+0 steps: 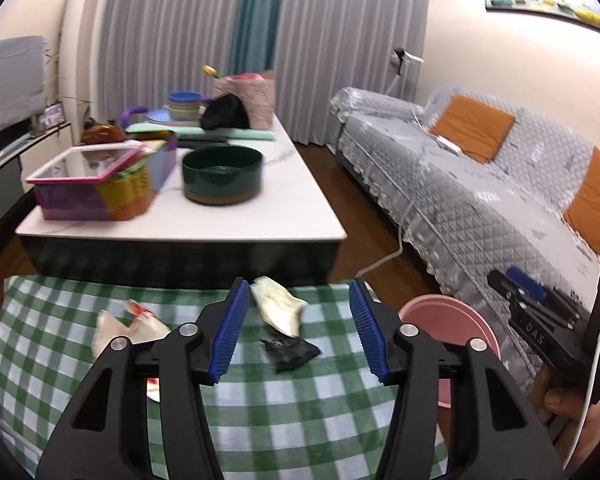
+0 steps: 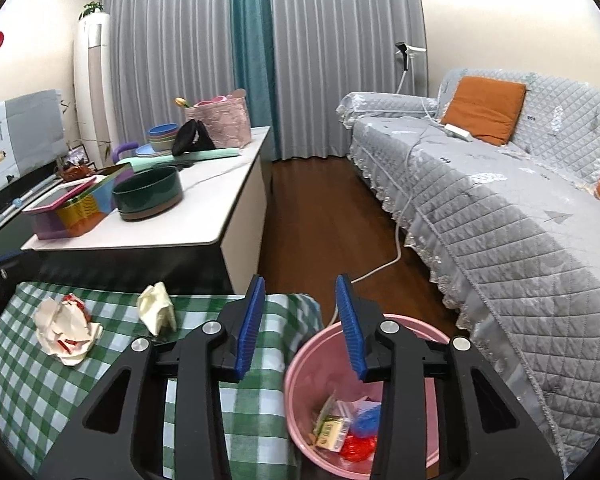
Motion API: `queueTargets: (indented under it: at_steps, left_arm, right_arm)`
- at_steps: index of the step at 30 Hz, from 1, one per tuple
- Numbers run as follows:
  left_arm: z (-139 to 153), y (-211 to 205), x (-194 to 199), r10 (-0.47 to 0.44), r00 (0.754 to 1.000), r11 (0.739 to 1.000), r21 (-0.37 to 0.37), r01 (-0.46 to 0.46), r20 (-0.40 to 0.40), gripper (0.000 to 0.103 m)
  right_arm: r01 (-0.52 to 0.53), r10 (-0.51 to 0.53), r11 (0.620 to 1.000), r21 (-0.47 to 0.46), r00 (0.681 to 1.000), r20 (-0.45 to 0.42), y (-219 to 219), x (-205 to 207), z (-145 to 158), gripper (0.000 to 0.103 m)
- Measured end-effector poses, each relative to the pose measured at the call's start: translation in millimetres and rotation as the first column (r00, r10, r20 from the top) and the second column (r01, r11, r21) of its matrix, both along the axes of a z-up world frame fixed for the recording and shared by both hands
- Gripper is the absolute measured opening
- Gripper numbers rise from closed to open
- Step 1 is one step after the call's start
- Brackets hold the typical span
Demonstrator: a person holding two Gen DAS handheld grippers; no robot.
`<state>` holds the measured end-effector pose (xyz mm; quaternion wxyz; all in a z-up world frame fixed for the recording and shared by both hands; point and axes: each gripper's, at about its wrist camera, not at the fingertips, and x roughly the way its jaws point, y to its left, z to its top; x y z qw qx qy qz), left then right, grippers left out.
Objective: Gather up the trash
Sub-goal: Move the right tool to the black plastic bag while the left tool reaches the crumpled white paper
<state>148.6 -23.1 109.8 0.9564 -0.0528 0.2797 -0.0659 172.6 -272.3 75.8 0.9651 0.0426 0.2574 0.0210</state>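
On a green checked cloth (image 1: 260, 408) lie a cream crumpled wrapper (image 1: 278, 308), a black crumpled scrap (image 1: 290, 354) and a white-and-red crumpled paper (image 1: 128, 326). My left gripper (image 1: 296, 332) is open and empty, hovering over the cream wrapper and the black scrap. My right gripper (image 2: 300, 328) is open and empty, above the cloth's right edge (image 2: 260, 400) and the pink bin (image 2: 300, 384), which holds several pieces of trash (image 2: 348, 428). The right wrist view also shows the cream wrapper (image 2: 156, 308) and the white-and-red paper (image 2: 66, 330). The right gripper also shows in the left wrist view (image 1: 516, 296).
A white low table (image 1: 236, 216) stands just beyond the cloth with a dark green bowl (image 1: 222, 174), a colourful box (image 1: 100, 184), stacked bowls and a pink basket. A grey-covered sofa (image 2: 500, 208) with orange cushions runs along the right. A white cable (image 2: 380, 268) crosses the wooden floor.
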Motion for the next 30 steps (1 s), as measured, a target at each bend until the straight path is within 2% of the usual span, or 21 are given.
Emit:
queueTargets:
  at_steps: [6,12,16,22,30]
  left_arm:
    - [13.2,54.9,-5.0,0.07,0.997,0.997,-0.014,-0.07,0.034,0.044]
    - [14.2,104.4,-6.0,0.143,0.989,0.99,-0.025,-0.142,0.045,0.044]
    - [-2.9,140.9,-6.5,0.21,0.977,0.976,-0.066,-0.209,0.018,0.044]
    - [-33.3,172.7,-2.9,0.286,0.957,0.95,-0.116,-0.289,-0.039,0.044]
    - [-53.3,176.5,13.4,0.288,0.956,0.952,-0.092,-0.293,-0.062,0.043]
  right_arm:
    - [-0.032,0.033,0.998,0.053,0.999,-0.021,13.7,7.7,-5.6,0.03]
    - [-0.078,0.08,0.996,0.052,0.996,-0.029,39.2,14.2,-12.8,0.029]
    - [-0.118,0.119,0.992,0.04,0.992,-0.037,57.0,18.2,-20.3,0.029]
    - [-0.192,0.193,0.981,0.016,0.979,-0.058,87.6,23.8,-38.8,0.029]
    - [-0.253,0.255,0.967,0.027,0.96,-0.119,119.3,38.3,-72.7,0.03]
